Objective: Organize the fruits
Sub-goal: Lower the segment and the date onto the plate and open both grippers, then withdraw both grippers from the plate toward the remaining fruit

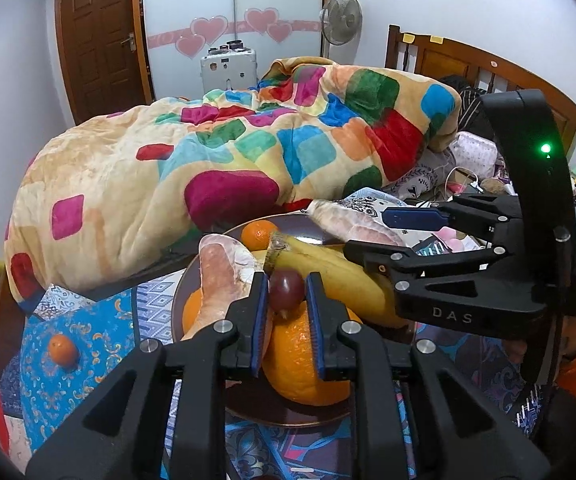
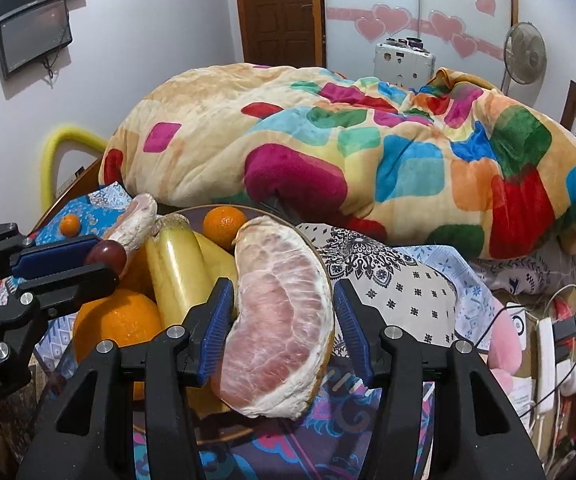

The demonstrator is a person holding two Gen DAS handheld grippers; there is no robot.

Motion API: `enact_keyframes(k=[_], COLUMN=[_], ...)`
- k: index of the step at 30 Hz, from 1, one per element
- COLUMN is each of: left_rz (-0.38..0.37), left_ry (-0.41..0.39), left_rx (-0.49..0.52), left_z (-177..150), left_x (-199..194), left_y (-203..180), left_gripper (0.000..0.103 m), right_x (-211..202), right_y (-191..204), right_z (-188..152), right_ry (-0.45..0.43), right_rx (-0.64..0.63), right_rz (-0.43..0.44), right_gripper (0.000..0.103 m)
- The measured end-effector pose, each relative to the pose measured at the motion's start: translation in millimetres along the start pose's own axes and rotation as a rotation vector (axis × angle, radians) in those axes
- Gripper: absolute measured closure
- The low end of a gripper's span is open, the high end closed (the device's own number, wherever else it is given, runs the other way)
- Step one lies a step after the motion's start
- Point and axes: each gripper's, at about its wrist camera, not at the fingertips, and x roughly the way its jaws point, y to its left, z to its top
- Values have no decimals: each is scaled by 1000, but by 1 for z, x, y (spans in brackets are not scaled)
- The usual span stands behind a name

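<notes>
Pretty cluttered spot: a big multicolour blanket [image 1: 223, 160] is heaped right behind the brown plate [image 1: 288, 414], which sits on a patterned bed sheet [image 1: 71, 320], and there's a tangle of cables and plush toys [image 2: 548, 320] off to the right side. One small tangerine [image 1: 63, 351] lies alone on the sheet, well apart from the plate. On the plate: a big orange [image 1: 300, 364], bananas [image 1: 328, 276], another tangerine [image 1: 259, 234] at the back and a pomelo wedge [image 1: 223, 276] on the left. The left hand-held gripper [image 1: 286, 294] is pinched snug on a dark red grape [image 1: 285, 289] just above the orange. The right hand-held gripper [image 2: 283, 304] is spread wide around a second peeled pomelo segment [image 2: 279, 320], pink flesh, white pith; left pad looks to touch it, right pad clear.
</notes>
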Motion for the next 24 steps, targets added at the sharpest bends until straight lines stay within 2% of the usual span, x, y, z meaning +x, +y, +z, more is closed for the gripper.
enact_keyframes(k=[4, 16, 24], left_rz=[-2, -13, 15], left_ry=[-4, -22, -58], left_rx=[-2, -19, -68], left_z=[-1, -2, -13], left_x=[-3, -21, -61], left_y=[-2, -1, 16], left_gripper=[72, 71, 69], right_x=[-3, -10, -43], right_y=[-2, -5, 4], right_z=[-2, -5, -6], right_ry=[-4, -9, -56], right_rx=[6, 26, 29], right_rz=[16, 19, -9], right_gripper=[53, 54, 53])
